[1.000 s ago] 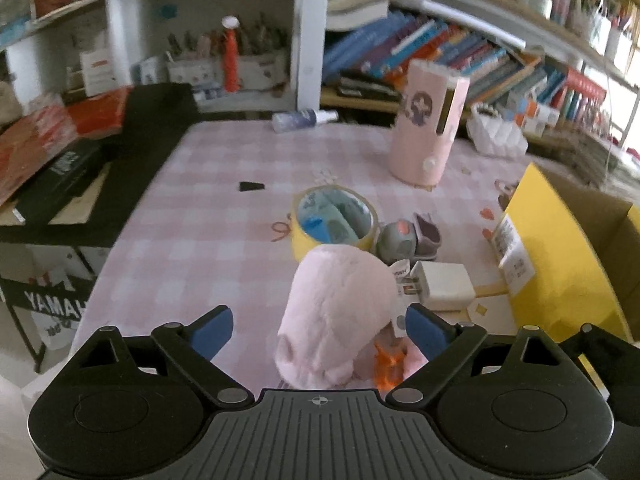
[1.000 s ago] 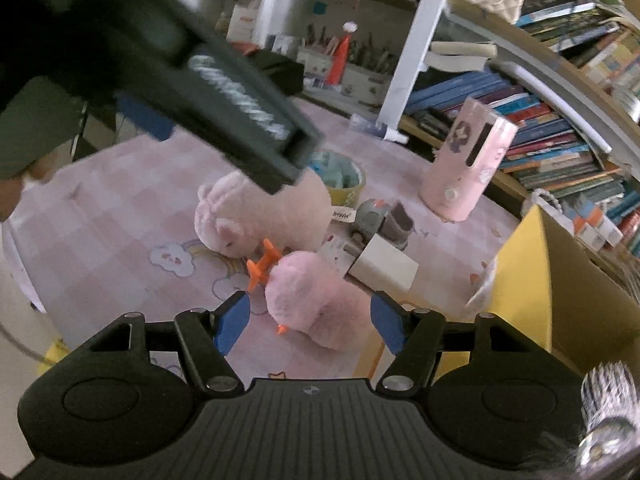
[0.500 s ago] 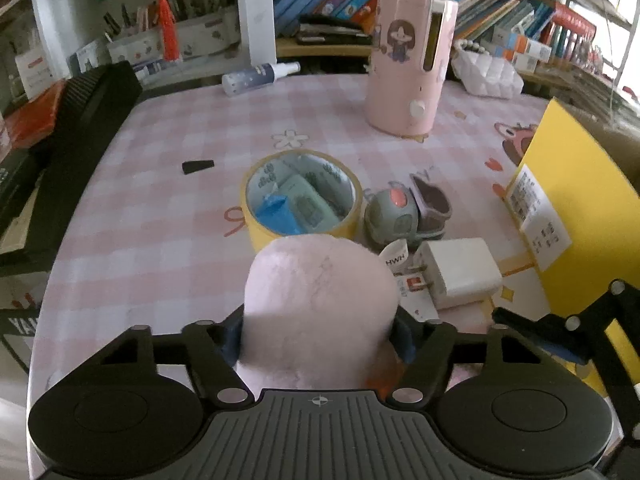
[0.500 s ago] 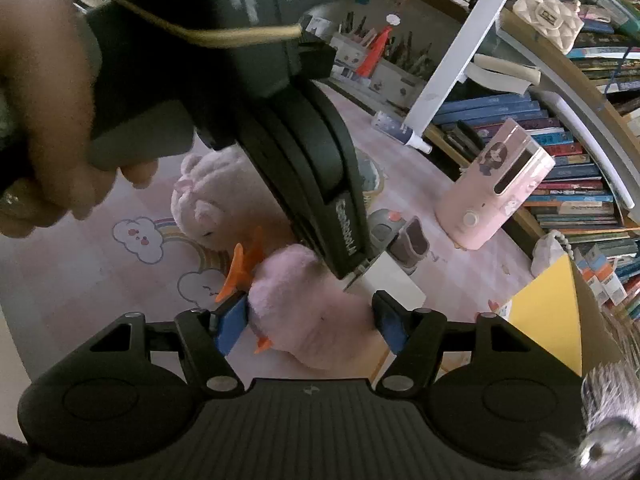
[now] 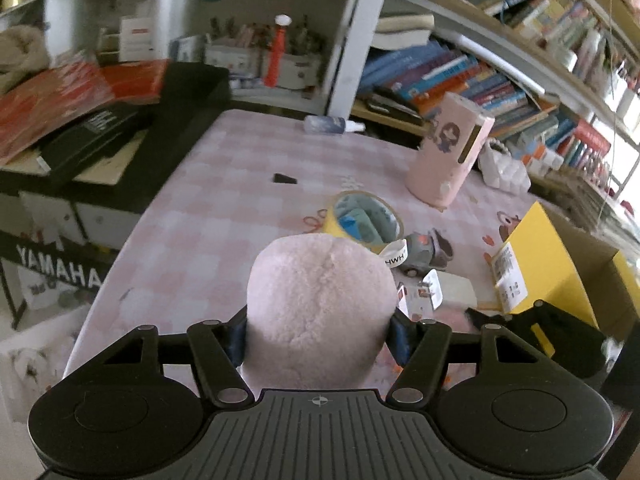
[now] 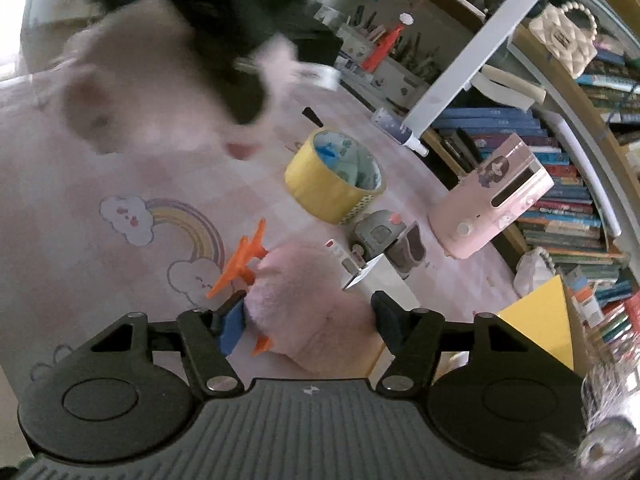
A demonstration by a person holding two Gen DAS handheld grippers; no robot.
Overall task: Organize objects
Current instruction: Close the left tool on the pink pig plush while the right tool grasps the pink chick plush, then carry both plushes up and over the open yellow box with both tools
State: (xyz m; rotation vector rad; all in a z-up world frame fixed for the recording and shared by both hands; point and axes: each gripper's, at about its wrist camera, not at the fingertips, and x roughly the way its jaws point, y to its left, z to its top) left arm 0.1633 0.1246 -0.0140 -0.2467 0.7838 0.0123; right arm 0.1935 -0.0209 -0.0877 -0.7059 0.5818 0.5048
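Note:
My left gripper (image 5: 320, 336) is shut on a pale pink plush toy (image 5: 320, 308) and holds it above the pink checked table (image 5: 208, 216). In the right wrist view that plush (image 6: 132, 92) hangs blurred at the upper left under the black left gripper. A second pink plush with orange feet (image 6: 308, 292) lies on the table by the rainbow print. My right gripper (image 6: 306, 324) has its jaws closing on it, and both blue pads touch its sides.
Beyond the plush sit a yellow tape roll (image 6: 332, 176), a grey toy (image 6: 380, 232), a white charger (image 6: 384, 276) and a tall pink container (image 6: 492, 208). A yellow box (image 5: 540, 264) stands at the right. Bookshelves line the back; a black case (image 5: 100, 128) lies at the left.
The left jaws closed on the pale pink plush and raised it off the table. The right jaws moved in around the orange-footed plush and narrowed onto it.

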